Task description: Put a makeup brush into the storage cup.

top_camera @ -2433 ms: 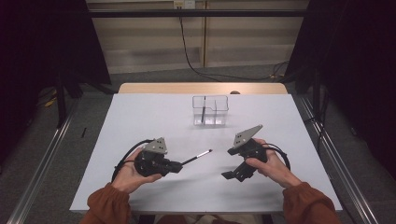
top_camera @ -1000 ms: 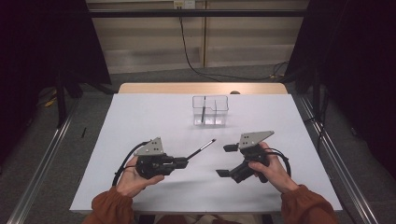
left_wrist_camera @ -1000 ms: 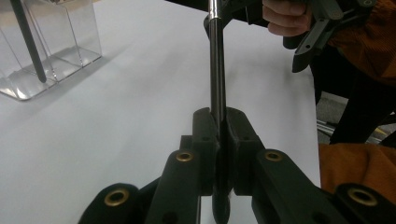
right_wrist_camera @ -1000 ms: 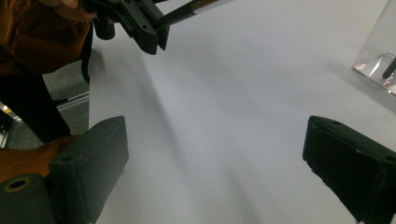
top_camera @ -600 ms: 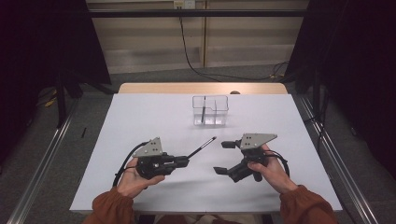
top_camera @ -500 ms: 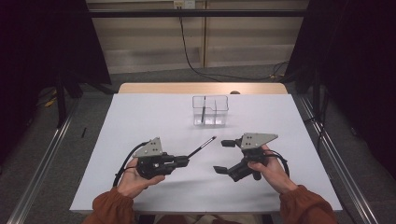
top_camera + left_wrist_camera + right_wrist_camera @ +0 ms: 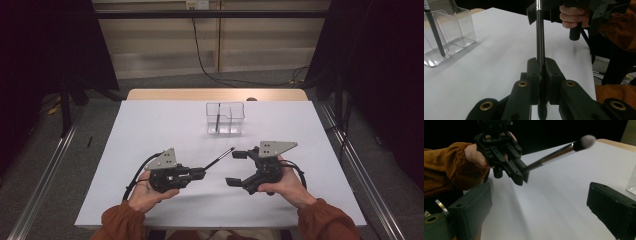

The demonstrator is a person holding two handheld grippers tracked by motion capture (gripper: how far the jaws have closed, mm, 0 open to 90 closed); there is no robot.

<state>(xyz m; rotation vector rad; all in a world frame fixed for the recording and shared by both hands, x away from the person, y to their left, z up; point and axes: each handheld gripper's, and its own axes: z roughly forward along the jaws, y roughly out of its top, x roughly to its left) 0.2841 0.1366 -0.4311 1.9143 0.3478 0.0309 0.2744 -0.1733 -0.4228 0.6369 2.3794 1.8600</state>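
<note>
Two grippers: L gripper (image 7: 200, 174) clenched on brush (image 7: 220, 159) (tip angled up for handoff)
R gripper (image 7: 239, 168): jaws released, wide, awaiting brush
Holder (image 7: 226, 118): far off

Clear organizer (image 7: 225, 118) mid-table, well ahead

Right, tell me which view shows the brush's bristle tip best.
The right gripper view: the makeup brush stands side-on there, its fluffy tip plain against the dark. The high view shows the brush as a thin line. The left gripper view shows its handle clamped in the left gripper.
</note>
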